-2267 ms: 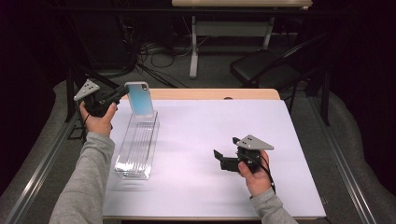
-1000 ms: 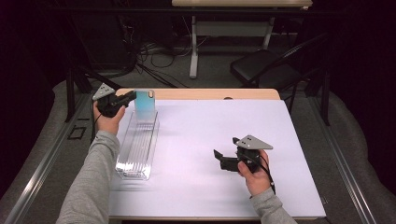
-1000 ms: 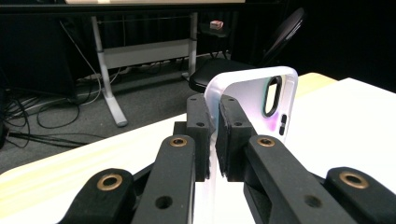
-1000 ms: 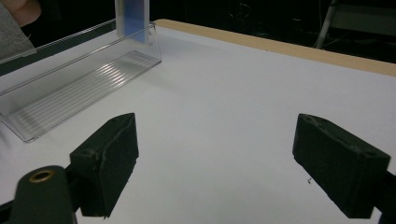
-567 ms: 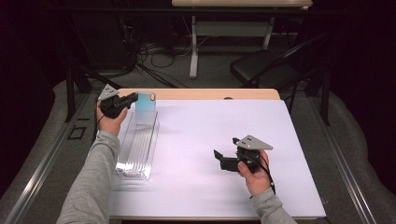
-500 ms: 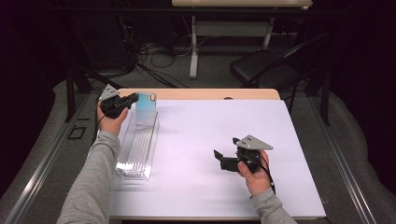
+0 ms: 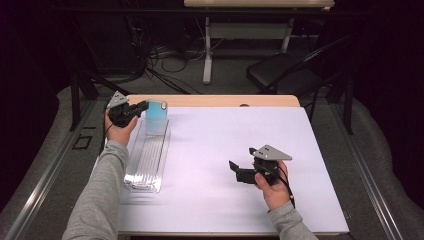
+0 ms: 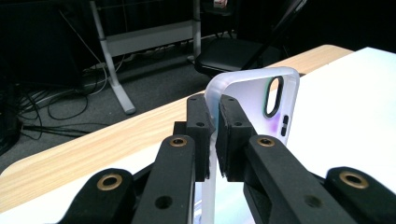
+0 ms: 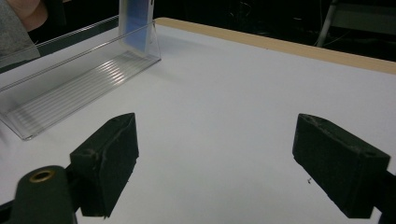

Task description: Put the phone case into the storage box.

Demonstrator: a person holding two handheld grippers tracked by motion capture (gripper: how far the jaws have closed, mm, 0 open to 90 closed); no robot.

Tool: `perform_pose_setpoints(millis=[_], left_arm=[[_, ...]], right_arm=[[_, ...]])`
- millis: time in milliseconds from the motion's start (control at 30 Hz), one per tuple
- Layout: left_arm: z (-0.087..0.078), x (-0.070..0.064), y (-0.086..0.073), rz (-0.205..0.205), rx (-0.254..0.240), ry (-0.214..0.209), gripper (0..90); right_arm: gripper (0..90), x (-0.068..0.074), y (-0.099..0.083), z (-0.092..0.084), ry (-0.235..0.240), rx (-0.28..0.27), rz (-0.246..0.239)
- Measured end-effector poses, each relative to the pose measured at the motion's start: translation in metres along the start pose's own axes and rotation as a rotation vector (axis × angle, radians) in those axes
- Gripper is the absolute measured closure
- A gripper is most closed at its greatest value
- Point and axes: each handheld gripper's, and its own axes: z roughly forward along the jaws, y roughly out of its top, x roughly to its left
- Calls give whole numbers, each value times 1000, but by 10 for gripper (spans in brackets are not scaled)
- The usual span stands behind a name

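Note:
A pale blue translucent phone case [image 7: 156, 116] stands upright with its lower end inside the far end of a clear ribbed plastic rack [image 7: 145, 160]. My left gripper [image 7: 142, 106] is shut on the case's edge from the left. In the left gripper view the pads [image 8: 198, 126] pinch the case [image 8: 254, 100] beside its camera cut-out, with my left gripper [image 8: 211, 112] level. My right gripper [image 7: 242, 159] rests low over the white table [image 7: 225, 130] at centre right, open, with nothing between its fingers. The right gripper view has the gripper [image 9: 229, 154] facing the rack [image 9: 70, 93] and the case [image 9: 135, 18].
The rack lies lengthwise along the table's left side. A wooden strip [image 7: 215, 101] edges the far side of the table. Beyond it are a black chair [image 7: 285, 75], a desk leg [image 7: 206, 50] and floor cables.
Since the earliest frame my left gripper has carried the case rightward and down into the rack's far end; over the last second it barely shifts. The right gripper has stayed put.

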Motion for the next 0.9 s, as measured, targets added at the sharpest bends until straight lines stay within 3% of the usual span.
perform_pose_setpoints(millis=[567, 900], left_arm=[[2, -3, -2, 17, 7, -18, 849], [3, -2, -3, 11, 12, -3, 844]], right_arm=[[140, 0, -1, 0, 0, 0, 2], [140, 1, -1, 0, 3, 8, 0]])
